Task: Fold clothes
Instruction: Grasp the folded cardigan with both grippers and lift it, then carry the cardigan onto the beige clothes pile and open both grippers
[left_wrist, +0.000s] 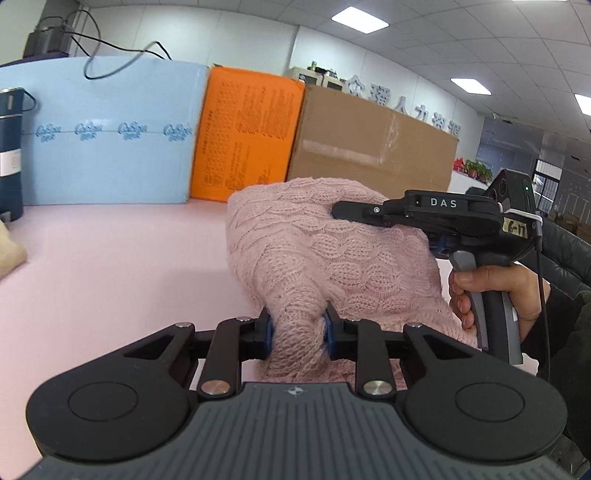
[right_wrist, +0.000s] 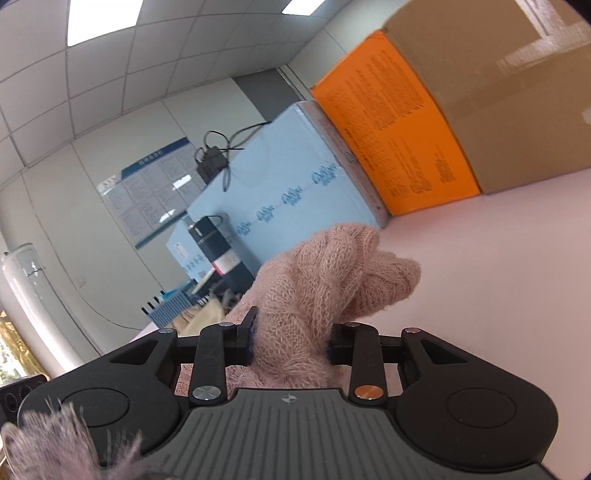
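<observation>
We see bright, even light from the ceiling panels (left_wrist: 360, 17), which blow out white. Shadows on the pink worktop (left_wrist: 110, 266) stay soft. Fisheye bending curves the boxes and walls at the edges; corners vignette black; the right wrist view looks slightly smeared.

One pink sweater (left_wrist: 332, 251) — two grippers, three boxes, one flask (left_wrist: 11, 155)

Place: office
Ceiling: grid tiles with panel lights (left_wrist: 360, 20)
Far left wall: printed notice board (right_wrist: 147, 192)
Far right: filing cabinets (left_wrist: 317, 79), wall lettering (left_wrist: 402, 114)
Table: stacked cartons (left_wrist: 373, 140)
</observation>
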